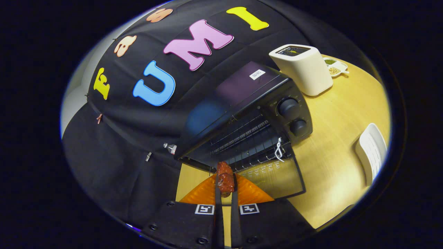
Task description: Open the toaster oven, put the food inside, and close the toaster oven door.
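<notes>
A black toaster oven (256,114) stands on the wooden table with its glass door (273,178) folded down flat toward me. Its wire rack (242,141) shows inside the open cavity. Two round knobs (289,108) sit on its right panel. My gripper (225,185) is shut on a reddish-brown piece of food (225,180), both orange fingers (251,192) pressing its sides. The food hangs just in front of the oven's opening, above the near left corner of the lowered door.
A white toaster (303,69) stands behind the oven, with a small white dish of grains (334,66) beyond it. A white slatted rack (372,150) lies on the table (332,138) to the right. Black cloth hangs to the left.
</notes>
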### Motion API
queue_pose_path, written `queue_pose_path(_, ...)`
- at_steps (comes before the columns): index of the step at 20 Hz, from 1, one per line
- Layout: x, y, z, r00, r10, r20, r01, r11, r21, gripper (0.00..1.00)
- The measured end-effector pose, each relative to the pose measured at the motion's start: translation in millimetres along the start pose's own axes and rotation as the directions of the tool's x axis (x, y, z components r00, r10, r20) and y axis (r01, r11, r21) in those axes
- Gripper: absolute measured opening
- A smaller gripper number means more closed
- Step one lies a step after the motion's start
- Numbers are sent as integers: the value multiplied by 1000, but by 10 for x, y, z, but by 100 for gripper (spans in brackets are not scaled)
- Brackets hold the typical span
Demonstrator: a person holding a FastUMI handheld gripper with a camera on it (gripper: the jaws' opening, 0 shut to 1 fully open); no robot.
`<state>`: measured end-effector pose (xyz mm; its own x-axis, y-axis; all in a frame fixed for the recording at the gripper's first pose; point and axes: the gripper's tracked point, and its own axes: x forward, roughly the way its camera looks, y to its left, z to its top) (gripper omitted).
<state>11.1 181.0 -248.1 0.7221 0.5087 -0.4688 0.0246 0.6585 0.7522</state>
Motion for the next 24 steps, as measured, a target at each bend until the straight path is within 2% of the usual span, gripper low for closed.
queue_pose_path(6, 632, -60, 58, 999, 0, 40, -2, 999, 54, 12)
queue_pose_path(13, 1075, -194, 159, 997, 15, 76, -20, 998, 61, 12)
queue_pose_path(17, 1265, -188, 287, 996, 16, 87, -18, 1000, 24, 12)
queue_pose_path(19, 1327, -201, 343, 995, -11, 98, 11, 1000, -4, 14)
queue_pose_path(20, 1355, -265, 362, 994, -46, 102, 49, 998, -29, 17)
queue_pose_path(21, 1371, -325, 368, 991, -74, 108, 79, 996, -46, 29)
queue_pose_path(24, 1309, -268, 410, 988, -67, 139, 80, 993, -85, 66)
